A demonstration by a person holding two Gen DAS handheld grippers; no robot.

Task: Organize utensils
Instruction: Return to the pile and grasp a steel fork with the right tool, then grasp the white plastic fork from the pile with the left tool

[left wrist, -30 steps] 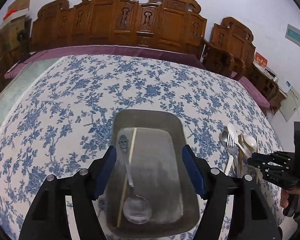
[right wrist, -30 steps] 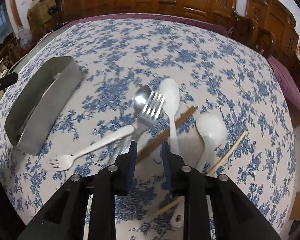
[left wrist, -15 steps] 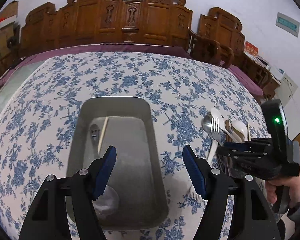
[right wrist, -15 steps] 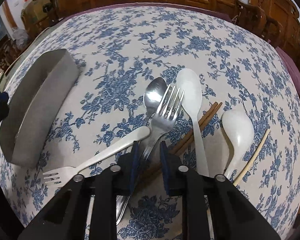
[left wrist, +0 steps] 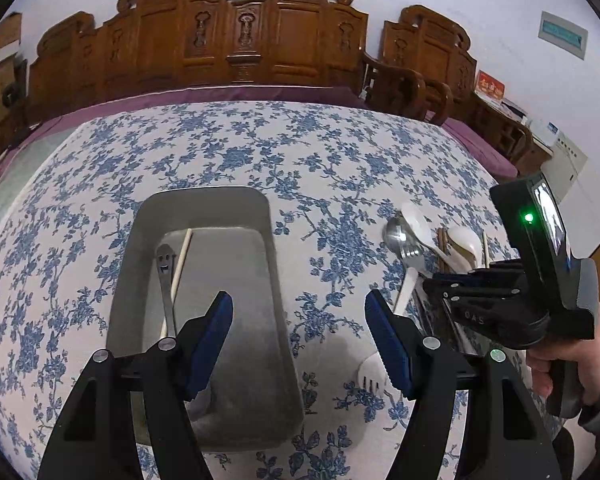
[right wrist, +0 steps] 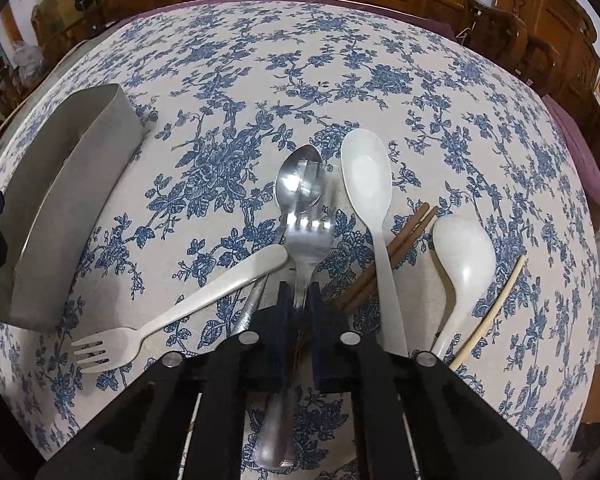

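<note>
A grey metal tray (left wrist: 268, 264) (right wrist: 56, 200) lies on the flowered tablecloth and holds a smiley-handled metal spoon (left wrist: 165, 276) and a pale chopstick (left wrist: 180, 260). My left gripper (left wrist: 300, 344) is open and empty over the tray's near right side. My right gripper (right wrist: 299, 300) is shut on the handle of a metal fork (right wrist: 310, 240), which lies over a metal spoon (right wrist: 296, 184). Around it lie a white fork (right wrist: 172, 312), a long white spoon (right wrist: 368, 184), a white soup spoon (right wrist: 464, 260), brown chopsticks (right wrist: 404, 240) and a pale chopstick (right wrist: 496, 308).
The round table has a purple edge (left wrist: 220, 94) at the back. Carved wooden chairs (left wrist: 260, 36) stand behind it. The right gripper's body and the hand holding it (left wrist: 540, 304) show at the right of the left wrist view.
My right gripper has moved down onto the metal fork and closed on its handle. My left gripper has shifted right, so the tray sits further left in its view.
</note>
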